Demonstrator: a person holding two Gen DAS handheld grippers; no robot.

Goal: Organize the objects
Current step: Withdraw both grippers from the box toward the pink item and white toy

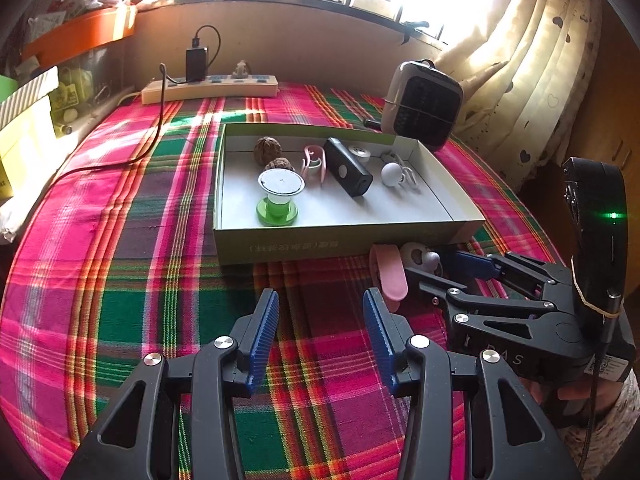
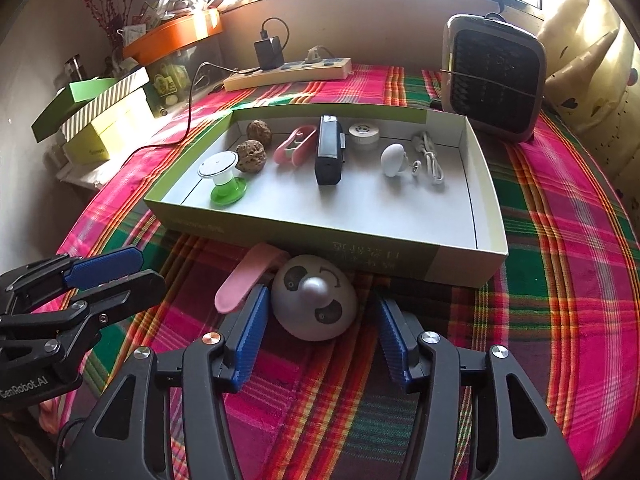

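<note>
Right wrist view: fingers (image 2: pixel 266 336) spread around panda-faced egg toy (image 2: pixel 314 304).
Left gripper (image 1: pixel 320 336) fingers spread, pinching nothing; pink clip (image 2: pixel 248 276) beside toy, before box (image 2: pixel 460 258).

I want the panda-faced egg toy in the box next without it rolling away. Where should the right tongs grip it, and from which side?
Grip the panda-faced egg toy across its widest middle, coming down from the near side as the right tongs already point. Its rounded shell would probably slip if pinched near the ends. The jaws stand open on either side; the left pad is close, the right one apart. Mind the pink clip beside it.
</note>
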